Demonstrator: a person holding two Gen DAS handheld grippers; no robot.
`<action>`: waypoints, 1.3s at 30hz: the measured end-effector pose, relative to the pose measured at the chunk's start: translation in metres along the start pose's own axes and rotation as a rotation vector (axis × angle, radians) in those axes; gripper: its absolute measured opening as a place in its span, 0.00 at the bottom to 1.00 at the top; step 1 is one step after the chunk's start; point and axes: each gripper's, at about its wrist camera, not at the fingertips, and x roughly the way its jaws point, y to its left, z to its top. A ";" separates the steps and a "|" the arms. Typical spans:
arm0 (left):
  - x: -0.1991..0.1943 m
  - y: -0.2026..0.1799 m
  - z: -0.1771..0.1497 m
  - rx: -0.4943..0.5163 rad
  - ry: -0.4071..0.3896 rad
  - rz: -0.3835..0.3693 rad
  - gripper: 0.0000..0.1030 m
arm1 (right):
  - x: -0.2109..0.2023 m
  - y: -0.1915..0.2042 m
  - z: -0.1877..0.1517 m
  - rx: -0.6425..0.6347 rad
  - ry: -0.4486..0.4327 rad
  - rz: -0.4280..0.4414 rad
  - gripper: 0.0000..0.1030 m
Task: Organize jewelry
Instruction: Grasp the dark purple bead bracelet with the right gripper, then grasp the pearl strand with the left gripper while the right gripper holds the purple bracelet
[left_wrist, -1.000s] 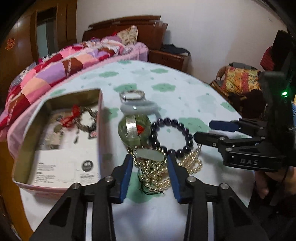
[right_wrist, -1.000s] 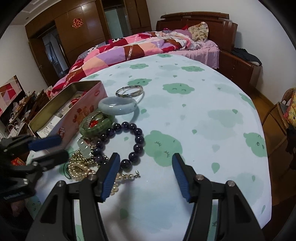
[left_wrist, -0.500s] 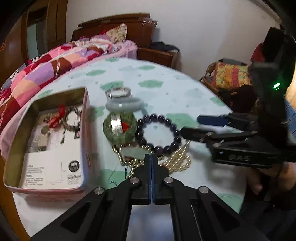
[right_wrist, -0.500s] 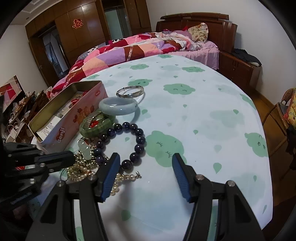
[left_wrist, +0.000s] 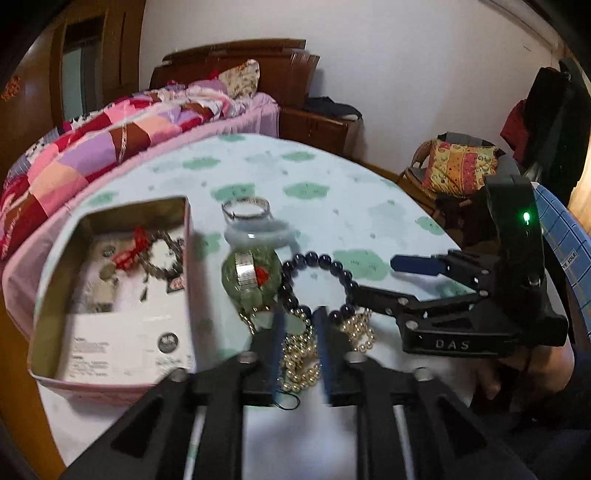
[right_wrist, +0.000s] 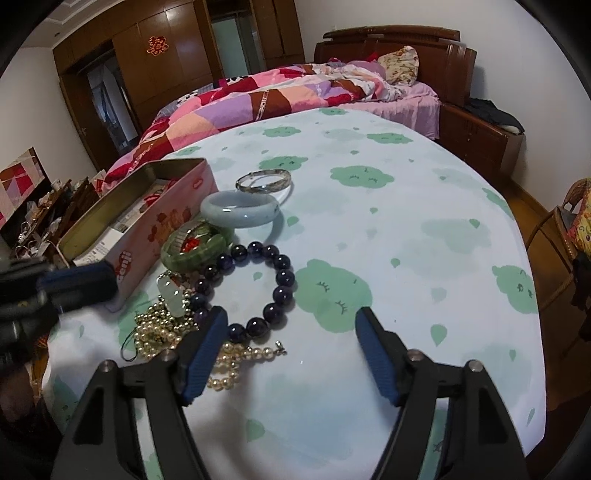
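Observation:
A heap of jewelry lies on the cloud-print table beside an open pink tin (left_wrist: 110, 384) (right_wrist: 155, 236). It holds a silver bangle (left_wrist: 245, 208) (right_wrist: 264, 181), a pale jade bangle (left_wrist: 258, 238) (right_wrist: 240, 214), a green bracelet (left_wrist: 249, 273) (right_wrist: 195, 245), a dark bead bracelet (left_wrist: 317, 258) (right_wrist: 284, 277), a jade pendant (right_wrist: 171, 295) and a pearl necklace (left_wrist: 299, 358) (right_wrist: 159, 332). My left gripper (left_wrist: 300, 315) (right_wrist: 74, 280) is blurred, its jaws opening astride the pearls. My right gripper (right_wrist: 291, 314) (left_wrist: 376, 277) is opening too, with nothing gripped; its left finger stands over the dark beads.
The tin holds a red-tied bracelet (left_wrist: 159, 251) and papers. A bed with a patchwork quilt (right_wrist: 280, 96) lies beyond the table. A wicker chair with a patterned cushion (left_wrist: 458, 170) stands to the right. A person's hand (left_wrist: 517, 373) holds the right gripper.
The left jaws closed fully over the pearls half a second ago and have now parted again. The right jaws have spread wider. Neither hand has shifted noticeably.

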 end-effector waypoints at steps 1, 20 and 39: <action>0.000 0.001 -0.001 -0.004 -0.001 0.005 0.36 | 0.003 0.000 0.001 -0.002 0.007 -0.004 0.71; 0.005 -0.015 -0.013 0.070 0.036 -0.029 0.50 | -0.001 -0.032 -0.001 -0.006 0.104 -0.103 0.15; 0.055 -0.037 -0.009 0.176 0.144 -0.133 0.08 | -0.014 -0.036 -0.007 0.014 0.074 -0.068 0.15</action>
